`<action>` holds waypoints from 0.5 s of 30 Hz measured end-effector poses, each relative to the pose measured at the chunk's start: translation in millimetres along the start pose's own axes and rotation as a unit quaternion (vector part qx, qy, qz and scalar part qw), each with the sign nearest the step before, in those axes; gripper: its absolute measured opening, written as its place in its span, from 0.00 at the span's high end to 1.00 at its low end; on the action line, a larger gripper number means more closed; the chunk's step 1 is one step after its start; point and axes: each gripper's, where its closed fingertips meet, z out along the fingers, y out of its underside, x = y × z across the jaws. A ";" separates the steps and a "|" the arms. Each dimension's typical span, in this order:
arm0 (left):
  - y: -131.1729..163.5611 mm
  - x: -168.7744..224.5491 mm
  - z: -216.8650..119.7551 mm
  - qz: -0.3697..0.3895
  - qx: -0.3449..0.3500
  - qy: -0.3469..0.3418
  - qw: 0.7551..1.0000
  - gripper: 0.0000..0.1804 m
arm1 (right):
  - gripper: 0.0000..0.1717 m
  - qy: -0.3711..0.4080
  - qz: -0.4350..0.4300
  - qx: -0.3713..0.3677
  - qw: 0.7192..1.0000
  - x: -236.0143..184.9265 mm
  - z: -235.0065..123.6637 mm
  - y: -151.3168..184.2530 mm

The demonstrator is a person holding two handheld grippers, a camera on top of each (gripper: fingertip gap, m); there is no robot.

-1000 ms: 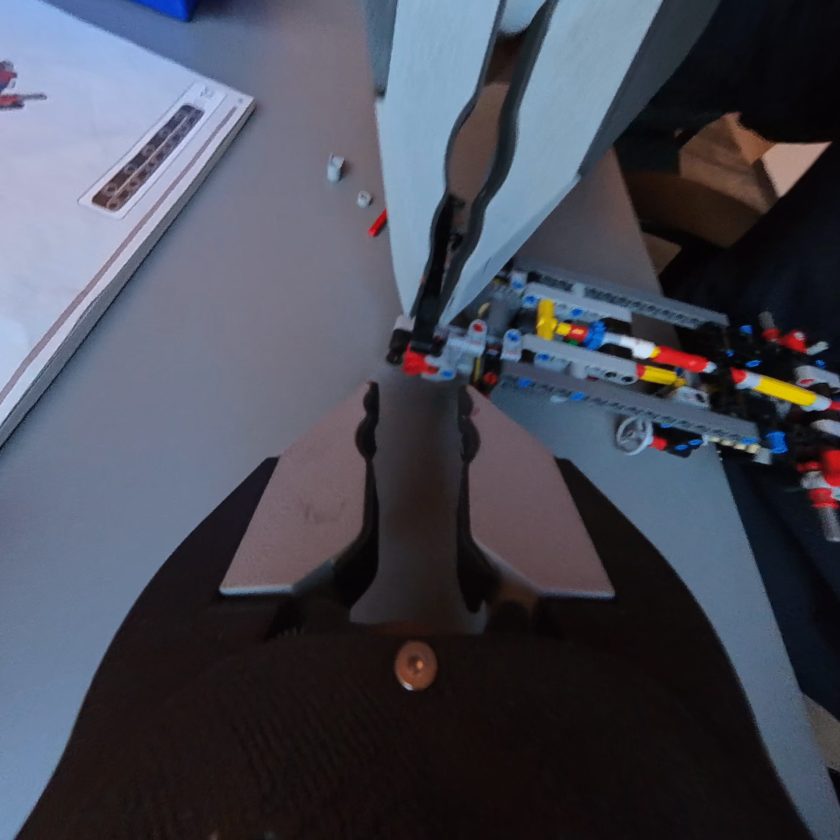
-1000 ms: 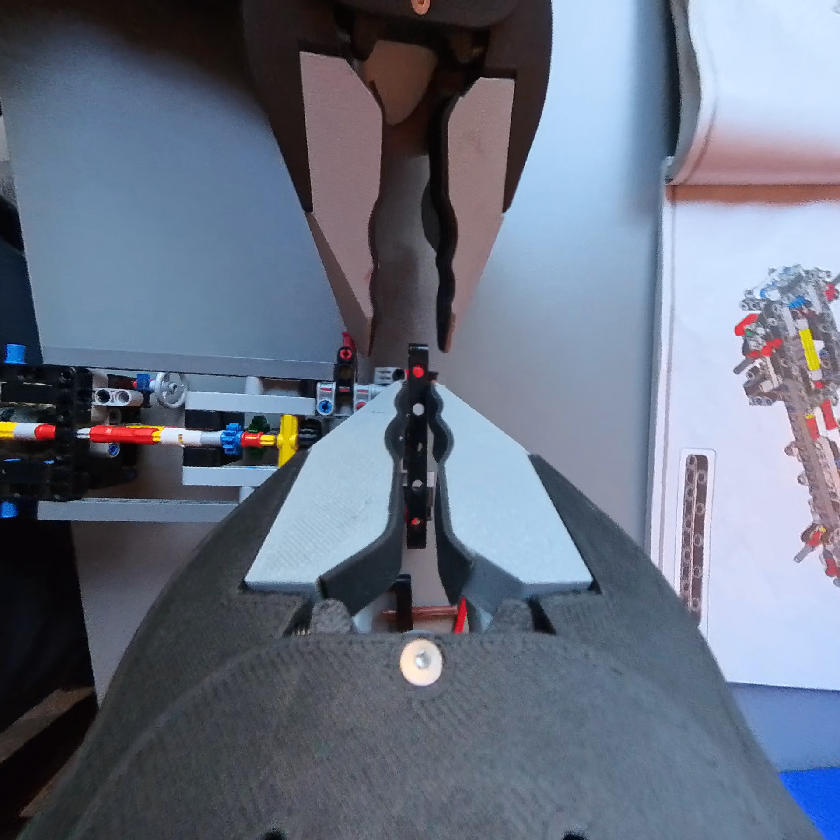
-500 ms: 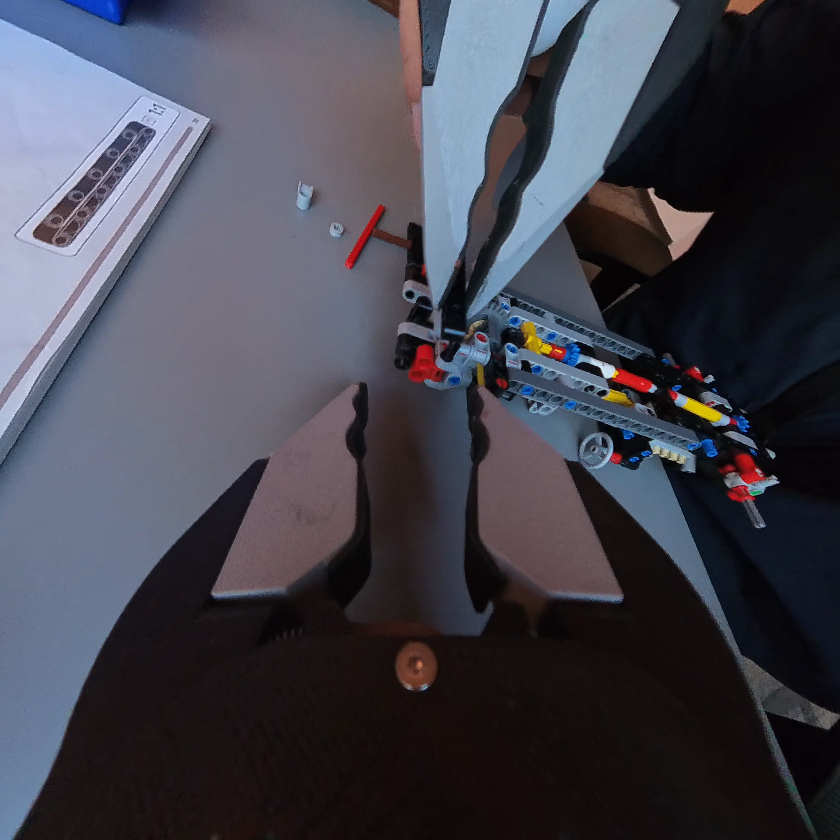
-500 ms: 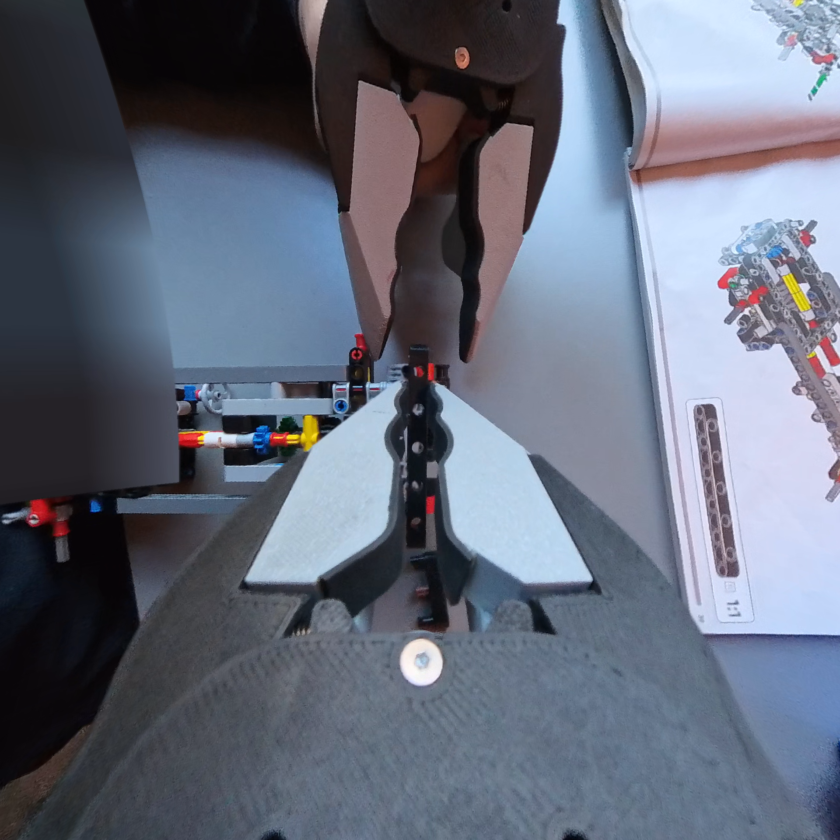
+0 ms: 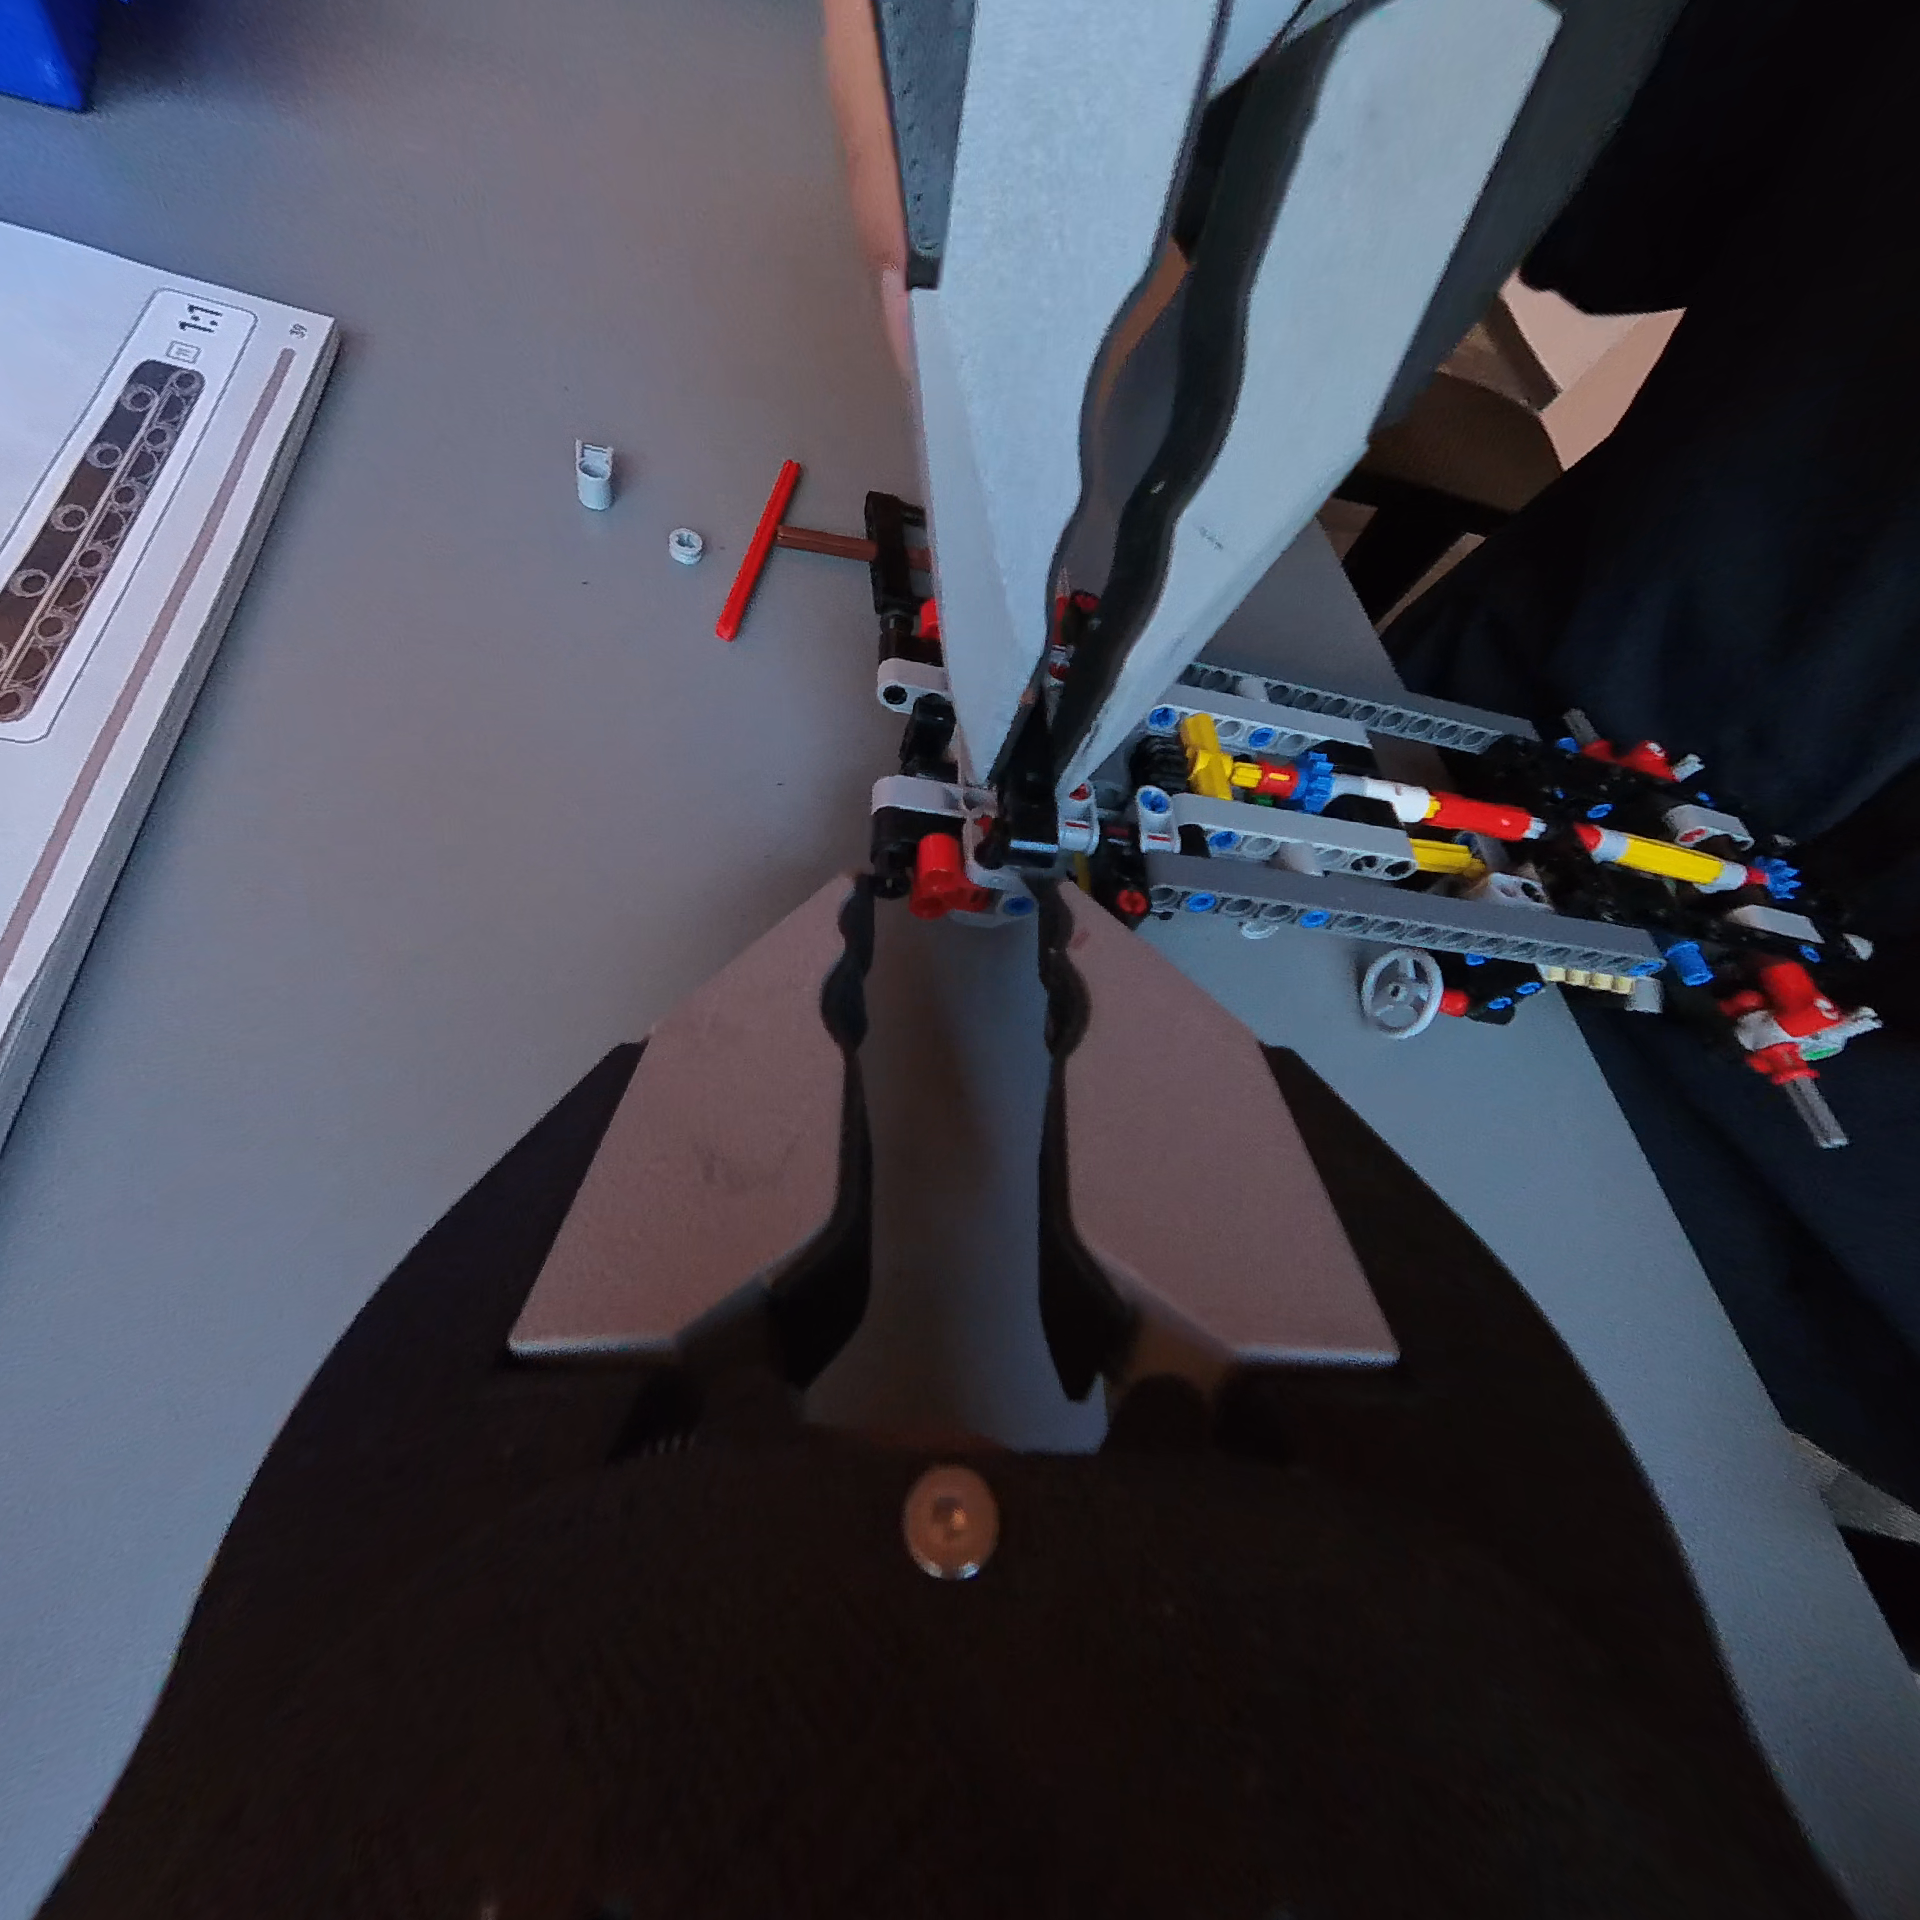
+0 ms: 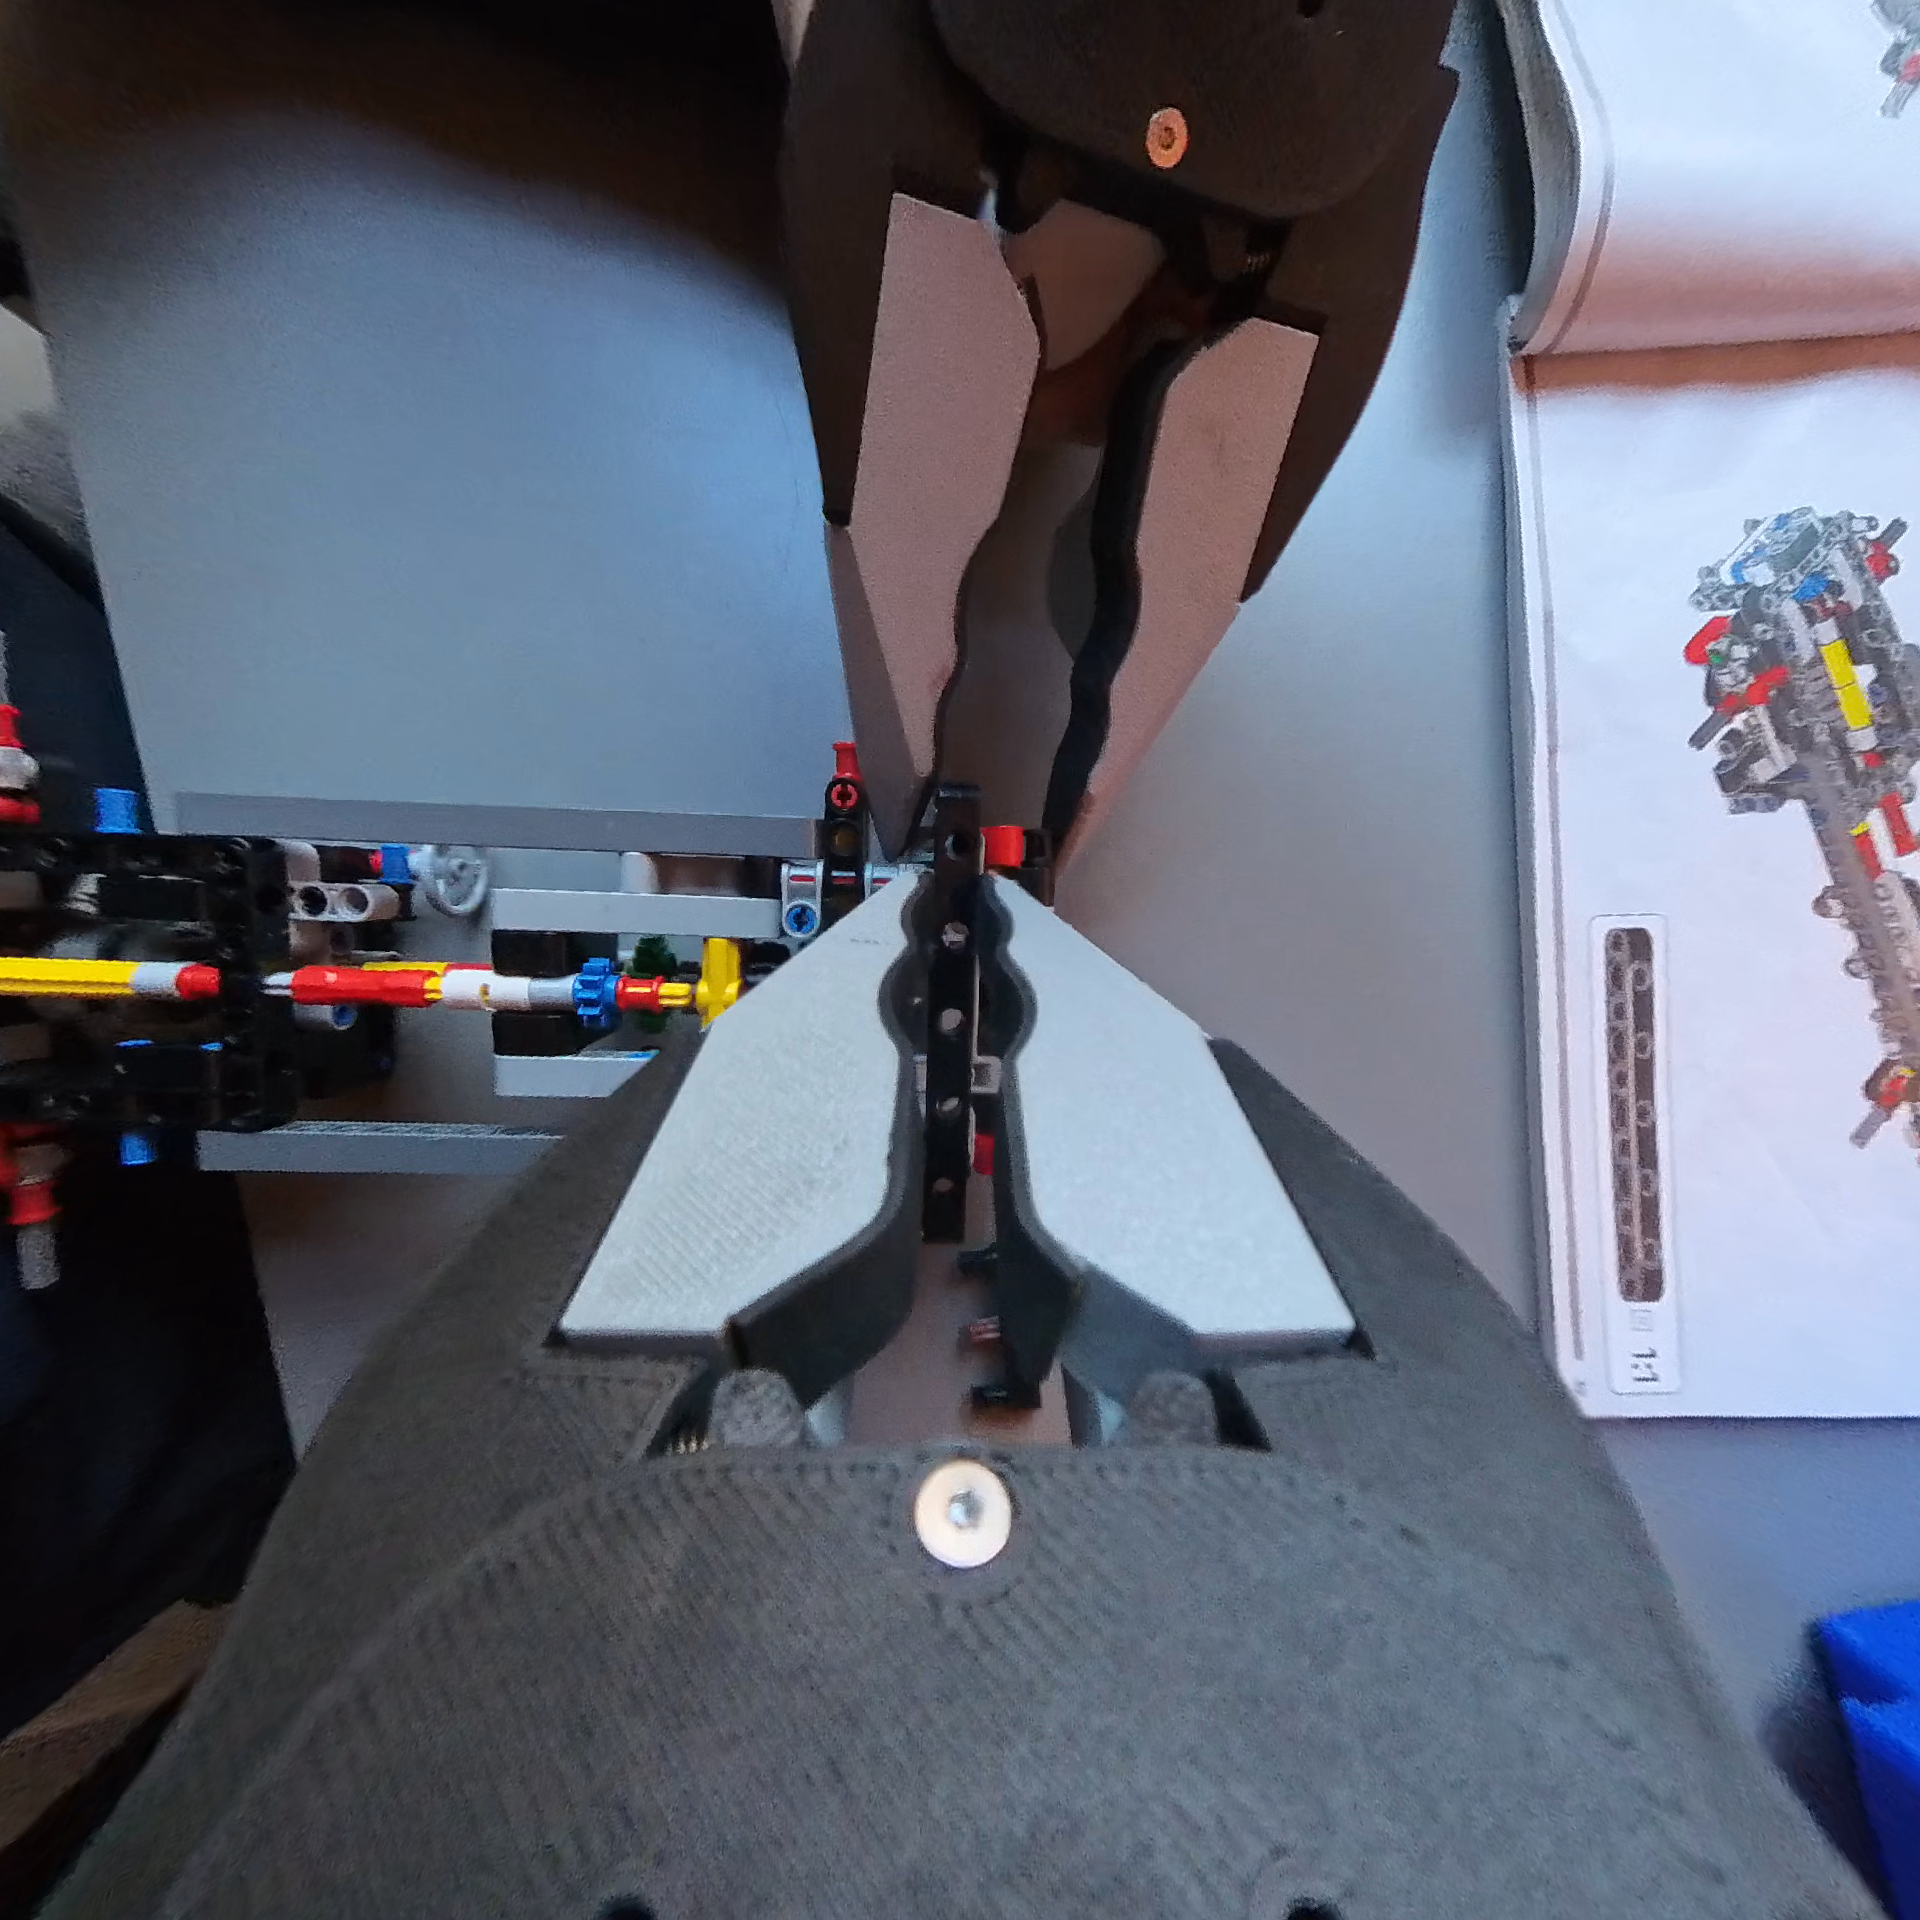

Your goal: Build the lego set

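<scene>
A: Right claw (image 6: 961, 883): state?

B: Clamped on a black perforated beam (image 6: 951, 1023), pads pressing both flat sides; the beam's long axis runs along the fingers, its tip at frame centre.

A: Left claw (image 5: 951, 914)?

B: Jaws parted, holding nothing. The red-and-grey end of the brick-built chassis (image 5: 1351, 831) sits just beyond its tips, touching or not I cannot tell. The chassis stretches toward right of frame on the grey surface (image 5: 416, 831).

A: Loose parts?

B: Red axle (image 5: 756, 551), upper centre.

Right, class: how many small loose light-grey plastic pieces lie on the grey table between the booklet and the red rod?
2: a short tube nearer the booklet, a tiny ring beside the rod. Others may be hidden.
</scene>
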 end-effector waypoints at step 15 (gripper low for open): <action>0.9 -2.3 0.0 -0.015 0.002 -0.006 1.000 0.84 | 0.97 0.006 -0.029 -0.017 0.999 3.0 1.9 -1.5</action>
